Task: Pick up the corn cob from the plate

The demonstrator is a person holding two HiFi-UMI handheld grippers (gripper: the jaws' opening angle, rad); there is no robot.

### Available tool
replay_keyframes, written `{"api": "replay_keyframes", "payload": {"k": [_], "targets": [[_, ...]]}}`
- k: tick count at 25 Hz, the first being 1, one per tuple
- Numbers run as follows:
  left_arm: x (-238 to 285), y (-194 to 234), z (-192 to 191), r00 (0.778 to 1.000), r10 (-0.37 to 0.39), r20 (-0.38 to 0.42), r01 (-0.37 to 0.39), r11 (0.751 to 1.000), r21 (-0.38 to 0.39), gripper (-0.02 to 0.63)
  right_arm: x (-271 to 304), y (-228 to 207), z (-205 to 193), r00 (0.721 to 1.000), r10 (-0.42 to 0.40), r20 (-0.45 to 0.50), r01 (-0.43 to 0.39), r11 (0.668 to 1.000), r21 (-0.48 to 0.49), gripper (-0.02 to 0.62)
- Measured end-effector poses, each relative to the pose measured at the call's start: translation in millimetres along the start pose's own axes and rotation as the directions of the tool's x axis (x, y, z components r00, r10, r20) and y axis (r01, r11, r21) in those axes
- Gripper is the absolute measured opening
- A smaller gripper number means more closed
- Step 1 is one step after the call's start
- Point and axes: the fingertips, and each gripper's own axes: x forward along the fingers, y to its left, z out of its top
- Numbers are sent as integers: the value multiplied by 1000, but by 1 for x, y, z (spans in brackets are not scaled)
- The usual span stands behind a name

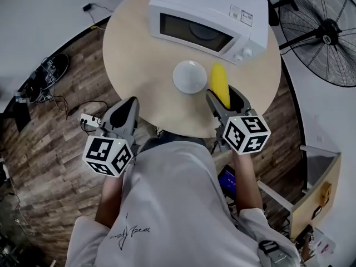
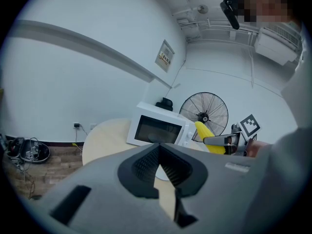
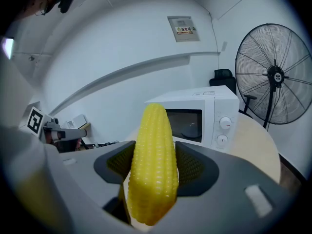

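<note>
Clamping the yellow ribbed corn cob [image 3: 152, 165] near its base, the right gripper [image 1: 227, 101] fingers hold it aloft beside the round white plate [image 1: 189, 75]. Left gripper [image 2: 157, 149] fingers together, empty. Risk: slick kernels slipping if tilted. Pale round wooden worktop [image 1: 133, 49], white microwave [image 1: 208, 15], black pedestal fan [image 1: 320, 32].

The plate [image 1: 178, 78] lies on the table [image 1: 133, 65] before the microwave [image 1: 211, 7].
</note>
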Motion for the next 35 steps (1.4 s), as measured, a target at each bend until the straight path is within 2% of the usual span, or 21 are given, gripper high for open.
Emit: {"api": "replay_keyframes", "payload": {"k": [8, 35], "targets": [[5, -4, 2, 1000, -4, -1, 4, 1000, 2, -8, -11, -6, 4, 1000, 9, 25, -8, 1000, -17, 270], [15, -20, -3, 1000, -15, -12, 15, 1000, 2, -8, -21, -16, 3, 999, 46, 20, -46, 999, -17, 270]]}}
